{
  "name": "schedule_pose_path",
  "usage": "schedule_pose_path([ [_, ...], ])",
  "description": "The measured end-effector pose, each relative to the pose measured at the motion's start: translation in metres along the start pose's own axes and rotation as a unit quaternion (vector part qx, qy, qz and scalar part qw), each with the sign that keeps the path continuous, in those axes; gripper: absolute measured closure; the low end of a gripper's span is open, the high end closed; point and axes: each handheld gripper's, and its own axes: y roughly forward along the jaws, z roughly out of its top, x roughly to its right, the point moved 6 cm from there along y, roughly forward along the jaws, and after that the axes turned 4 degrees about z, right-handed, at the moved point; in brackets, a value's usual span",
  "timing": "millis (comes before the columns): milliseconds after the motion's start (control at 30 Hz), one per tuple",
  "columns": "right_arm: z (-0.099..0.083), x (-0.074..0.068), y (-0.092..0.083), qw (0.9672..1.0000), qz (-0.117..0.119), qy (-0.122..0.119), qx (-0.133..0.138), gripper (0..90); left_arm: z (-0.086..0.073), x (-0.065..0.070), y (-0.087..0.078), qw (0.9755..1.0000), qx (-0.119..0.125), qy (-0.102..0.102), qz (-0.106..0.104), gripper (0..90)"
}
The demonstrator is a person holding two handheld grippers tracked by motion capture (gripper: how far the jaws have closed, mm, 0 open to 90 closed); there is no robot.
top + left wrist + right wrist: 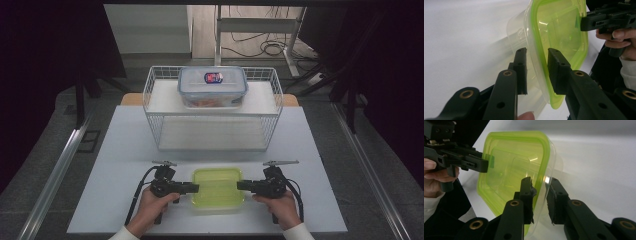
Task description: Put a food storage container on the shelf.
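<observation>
Gripping a thin plastic rim from both ends looks risky to me: the green-lidded box [218, 188] is light and slick, and if one hand lifts sooner or higher than the other, the box could tilt, twist out of a pinch, or the lid could pop away from the clear tub beneath. Pulling outward rather than straight up might also drag the rim free of the pads. The box sits on the white worktop [110, 150] near the front edge, between the two hands, with the wire basket [212, 112] and a second, blue-lidded box [213, 86] well behind it. The left gripper [537, 68] comes in from the box's left end, its jaws narrowed to either side of the lid's lip and tub wall, one pad under the rim and one above; they appear to be pinching it. The right gripper [541, 197] mirrors this at the opposite end, jaws likewise drawn in on the rim, though a sliver of gap may remain on one side.
</observation>
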Motion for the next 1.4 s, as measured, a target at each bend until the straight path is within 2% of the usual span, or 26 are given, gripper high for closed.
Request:
schedule_pose_path([
  [67,-0.001,-0.001,-0.001,1.0000,0.001,-0.001,0.001,76.8,-0.002,0.002,-0.001,0.9999,0.003,0.014,0.006,70.5],
  [233,-0.002,-0.003,-0.005,0.9999,0.012,0.000,0.012,79.9,-0.004,0.005,-0.003,0.9998,0.008,0.020,0.002,72.5],
  [633,0.000,-0.010,-0.013,0.9991,0.019,-0.029,0.025,80.1,-0.002,0.009,-0.009,0.9988,0.023,0.044,-0.004,73.9],
  [833,0.002,-0.017,-0.016,0.9984,0.021,-0.042,0.032,80.1,0.000,0.015,-0.018,0.9970,0.037,0.069,0.003,73.9],
  [1200,0.009,-0.033,-0.024,0.9955,0.013,-0.084,0.041,80.0,0.004,0.024,-0.031,0.9943,0.050,0.094,0.007,74.3],
  [1400,0.012,-0.038,-0.027,0.9943,0.012,-0.096,0.045,80.0,0.006,0.027,-0.036,0.9933,0.056,0.101,0.008,74.2],
])
